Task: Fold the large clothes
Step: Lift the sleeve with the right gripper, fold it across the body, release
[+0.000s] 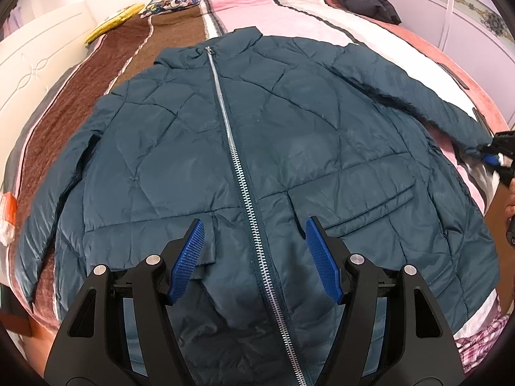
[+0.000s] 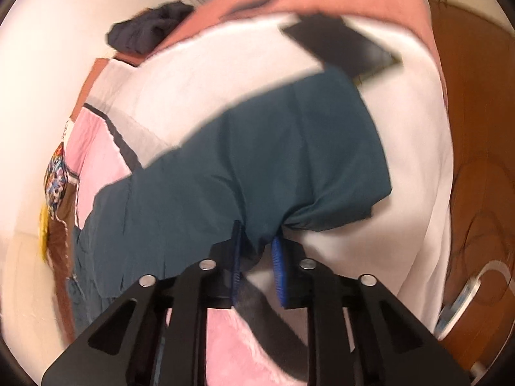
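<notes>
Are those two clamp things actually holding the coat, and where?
The right gripper pinches the teal jacket's sleeve near its cuff. The left gripper is open, holding nothing.

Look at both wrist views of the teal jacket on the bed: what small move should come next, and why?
Probably the right gripper should lift the sleeve and carry it across onto the jacket front. Its pads already pinch the sleeve near the cuff, the jacket lies flat and zipped with that sleeve stretched outward, and the left gripper hovers open over the hem, holding nothing.
</notes>
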A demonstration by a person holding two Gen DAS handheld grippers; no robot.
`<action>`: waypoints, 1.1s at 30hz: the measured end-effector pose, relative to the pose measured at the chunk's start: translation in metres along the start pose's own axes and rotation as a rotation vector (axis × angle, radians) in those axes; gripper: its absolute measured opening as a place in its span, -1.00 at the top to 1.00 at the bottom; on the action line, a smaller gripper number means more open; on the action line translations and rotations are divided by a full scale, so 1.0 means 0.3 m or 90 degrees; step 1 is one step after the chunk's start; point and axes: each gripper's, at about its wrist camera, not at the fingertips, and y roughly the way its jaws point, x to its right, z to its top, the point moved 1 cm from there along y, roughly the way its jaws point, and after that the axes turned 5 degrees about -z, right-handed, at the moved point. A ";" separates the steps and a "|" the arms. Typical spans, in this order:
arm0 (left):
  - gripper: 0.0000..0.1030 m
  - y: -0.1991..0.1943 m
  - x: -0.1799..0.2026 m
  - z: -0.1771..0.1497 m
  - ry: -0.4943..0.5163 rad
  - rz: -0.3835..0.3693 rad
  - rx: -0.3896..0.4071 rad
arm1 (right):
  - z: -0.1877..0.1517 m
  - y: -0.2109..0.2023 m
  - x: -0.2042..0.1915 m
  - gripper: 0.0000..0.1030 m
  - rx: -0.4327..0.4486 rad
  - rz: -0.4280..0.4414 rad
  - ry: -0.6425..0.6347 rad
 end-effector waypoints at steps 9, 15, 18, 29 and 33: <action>-0.27 -0.010 -0.074 0.002 -0.047 -0.005 0.018 | 0.073 -0.231 -0.402 0.78 0.199 0.072 -0.250; -0.27 -0.032 -0.164 0.006 -0.087 0.002 0.042 | -0.083 -0.352 -0.737 0.78 0.239 0.209 -0.455; -0.27 -0.043 -0.222 -0.001 -0.115 0.009 0.051 | -0.198 -0.365 -0.877 0.78 0.217 0.271 -0.537; -0.27 -0.077 -0.411 -0.081 -0.195 0.031 0.072 | -0.667 -0.275 -1.191 0.78 0.071 0.384 -0.731; -0.27 -0.084 -0.473 -0.113 -0.219 0.037 0.077 | -0.831 -0.194 -1.263 0.78 0.016 0.379 -0.779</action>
